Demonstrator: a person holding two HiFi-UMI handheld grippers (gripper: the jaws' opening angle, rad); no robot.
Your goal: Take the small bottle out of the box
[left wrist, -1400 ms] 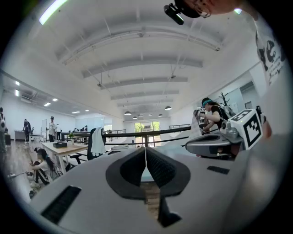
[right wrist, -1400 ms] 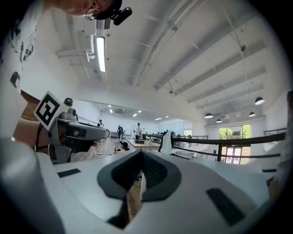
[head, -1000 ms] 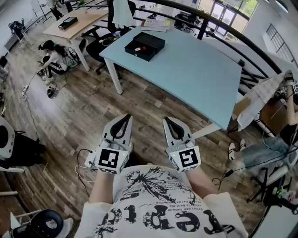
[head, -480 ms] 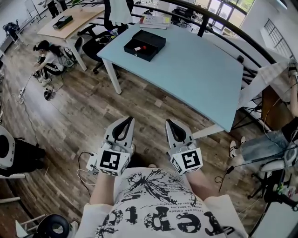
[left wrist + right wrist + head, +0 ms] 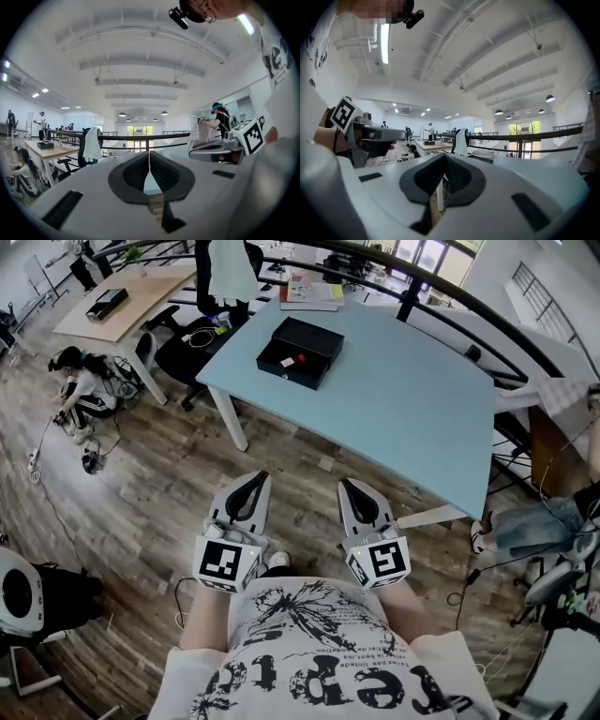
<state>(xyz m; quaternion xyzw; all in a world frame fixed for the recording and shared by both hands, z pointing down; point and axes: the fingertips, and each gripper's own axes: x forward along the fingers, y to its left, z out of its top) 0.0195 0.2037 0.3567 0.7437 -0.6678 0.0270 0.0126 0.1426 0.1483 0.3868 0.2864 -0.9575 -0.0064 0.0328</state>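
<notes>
**Standing short of the table with both grippers closed and empty**

Nearest the body, the left gripper (image 5: 254, 478) and the right gripper (image 5: 348, 486) are held side by side at waist height, pointing forward over the wooden floor (image 5: 159, 474). The left gripper view shows its 2 jaws pressed together with nothing between them. The right gripper view shows the same, tips meeting on bare air.

Beyond them stands the light blue table (image 5: 403, 409), its near corner just ahead of the right gripper. The black box (image 5: 300, 351) sits open near the far left part of the tabletop, well apart from both grippers. The small bottle (image 5: 298, 360) lies inside it, a pale shape with a red end; whether it lies loose or in a recess is too small to tell.

The task looks barely begun: the step in hand is the approach. To do it well, I would walk up to the table's left side until the box is within easy reach. Then 1 gripper should open before it goes down into the box, not after. Coming from above, it can line its jaws across the bottle's narrow width. The other gripper can steady the box rim if it slides.
</notes>
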